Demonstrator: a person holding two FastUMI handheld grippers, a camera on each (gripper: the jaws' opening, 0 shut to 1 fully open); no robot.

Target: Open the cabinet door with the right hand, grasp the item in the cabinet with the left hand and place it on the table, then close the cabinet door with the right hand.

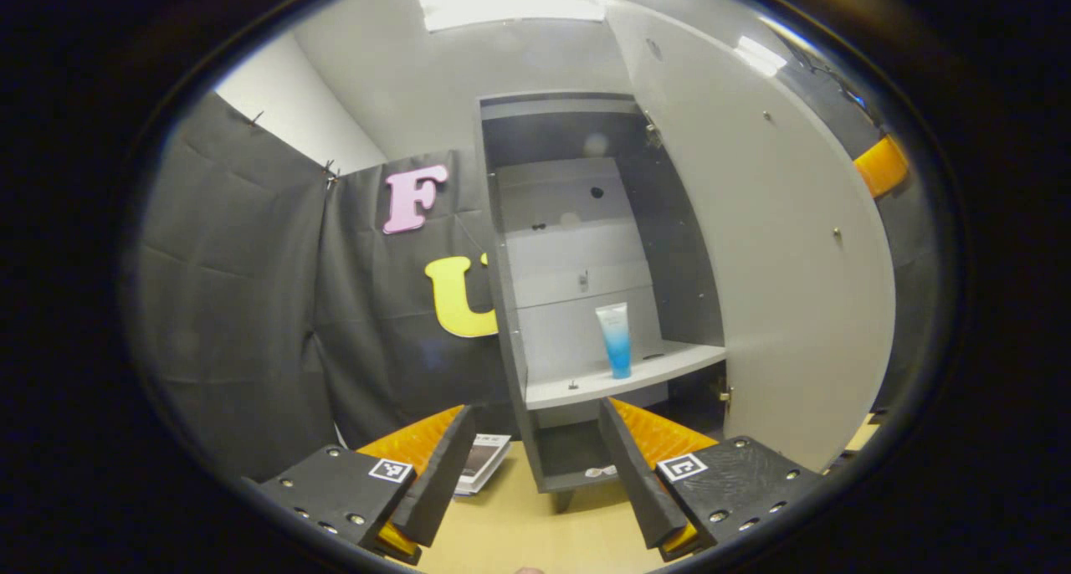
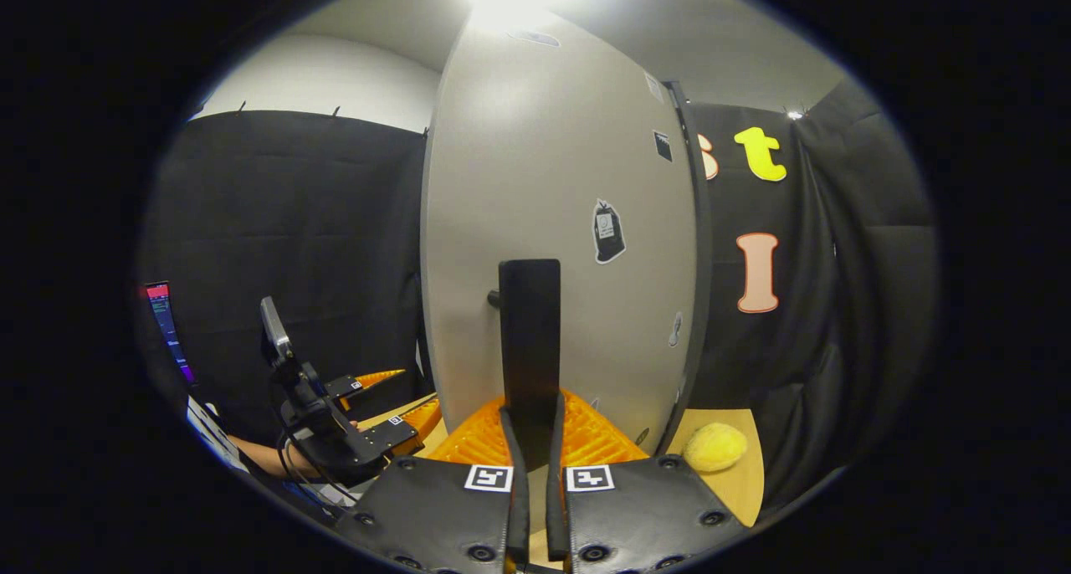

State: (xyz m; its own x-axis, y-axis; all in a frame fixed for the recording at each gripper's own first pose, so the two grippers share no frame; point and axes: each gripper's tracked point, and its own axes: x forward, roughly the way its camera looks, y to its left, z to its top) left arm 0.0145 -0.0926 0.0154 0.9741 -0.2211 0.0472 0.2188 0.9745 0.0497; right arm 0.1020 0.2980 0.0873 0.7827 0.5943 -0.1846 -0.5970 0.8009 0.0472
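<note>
- In the left gripper view your left gripper (image 1: 535, 465) has its fingers spread wide, with nothing between them, and it points toward the open cabinet (image 1: 586, 289).
- The item you are after, a tube (image 1: 615, 340) with a pale upper part and a blue lower part, stands upright on its cap on the cabinet's shelf (image 1: 623, 379), near the front edge.
- The tube sits well apart from your left fingers, higher and farther in; nothing touches it.
- The cabinet door (image 1: 786, 248) is swung open on the right of that view, hinged along the cabinet's right side.
- Below the shelf is a lower compartment, and the cabinet stands on the wooden bench (image 1: 519, 532); a booklet (image 1: 484, 461) lies on the bench just left of the cabinet's base.
- In the right gripper view your right gripper (image 2: 532, 440) has its fingers drawn close together around the door's dark upright handle (image 2: 529, 340), which rises between them; I cannot tell whether both fingers press on it.
- The door's outer face (image 2: 569, 222) carries a few small stickers.
- A yellow plush thing (image 2: 714, 446) rests on the bench to the right of the door.
- At lower left of that view you can see your other gripper (image 2: 393, 407), fingers apart, held in a hand (image 2: 289, 457).
</note>
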